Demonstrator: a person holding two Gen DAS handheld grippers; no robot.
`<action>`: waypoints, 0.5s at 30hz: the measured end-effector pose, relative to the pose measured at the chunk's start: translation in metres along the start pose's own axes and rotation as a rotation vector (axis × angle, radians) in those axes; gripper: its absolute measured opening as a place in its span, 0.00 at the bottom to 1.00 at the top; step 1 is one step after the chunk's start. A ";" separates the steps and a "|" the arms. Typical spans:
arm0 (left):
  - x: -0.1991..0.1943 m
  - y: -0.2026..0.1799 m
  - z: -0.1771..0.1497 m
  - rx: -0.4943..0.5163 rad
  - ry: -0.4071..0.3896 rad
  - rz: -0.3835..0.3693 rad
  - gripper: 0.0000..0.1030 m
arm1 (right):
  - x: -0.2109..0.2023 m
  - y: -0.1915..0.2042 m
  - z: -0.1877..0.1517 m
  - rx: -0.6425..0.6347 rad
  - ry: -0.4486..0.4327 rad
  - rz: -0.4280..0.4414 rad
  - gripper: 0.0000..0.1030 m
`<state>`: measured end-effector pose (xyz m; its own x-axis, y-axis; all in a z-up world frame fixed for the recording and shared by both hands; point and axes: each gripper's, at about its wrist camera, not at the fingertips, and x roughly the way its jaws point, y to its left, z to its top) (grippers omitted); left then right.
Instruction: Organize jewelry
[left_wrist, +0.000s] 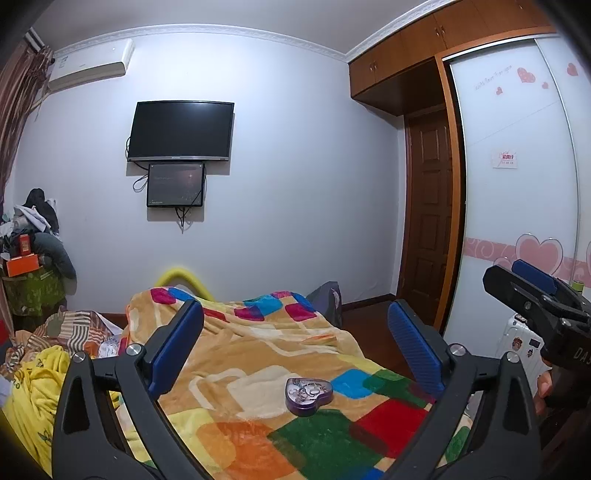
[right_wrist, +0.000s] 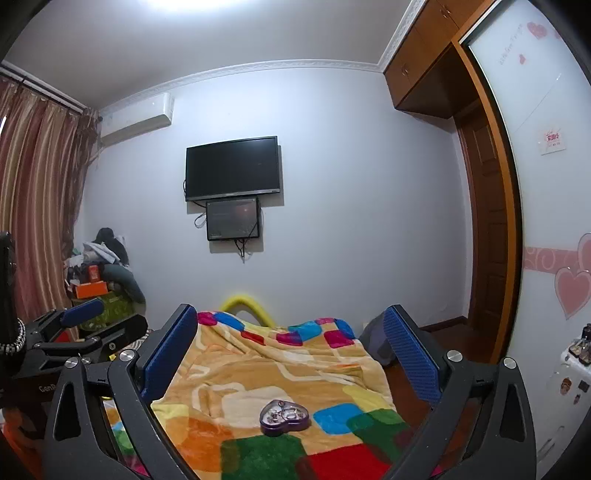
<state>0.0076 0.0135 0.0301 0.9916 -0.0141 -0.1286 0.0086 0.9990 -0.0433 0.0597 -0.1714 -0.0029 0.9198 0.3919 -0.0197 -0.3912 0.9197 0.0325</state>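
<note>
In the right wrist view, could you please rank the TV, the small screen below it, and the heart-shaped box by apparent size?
1. TV
2. Small screen
3. Heart-shaped box, though it lies nearer the camera on the blanket, so its true size is unsure.

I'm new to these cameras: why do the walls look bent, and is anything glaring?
Left wrist view: fisheye lens bows the white wardrobe door; corners go dark. Right wrist view: ceiling light glares at top; the purple heart-shaped jewelry tin on the patchwork blanket stays sharp.
</note>
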 end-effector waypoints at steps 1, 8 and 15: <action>0.000 0.000 0.000 -0.001 0.001 0.000 0.98 | -0.001 0.000 0.000 0.003 0.002 0.001 0.97; -0.003 0.002 -0.001 -0.001 0.000 0.006 0.98 | -0.005 -0.004 -0.004 0.002 0.018 0.003 0.97; -0.001 0.002 -0.004 -0.008 0.010 0.008 0.99 | -0.008 -0.004 -0.005 -0.009 0.032 0.003 0.97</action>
<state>0.0064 0.0153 0.0258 0.9902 -0.0068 -0.1393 -0.0002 0.9988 -0.0497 0.0536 -0.1780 -0.0079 0.9171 0.3953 -0.0514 -0.3946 0.9185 0.0236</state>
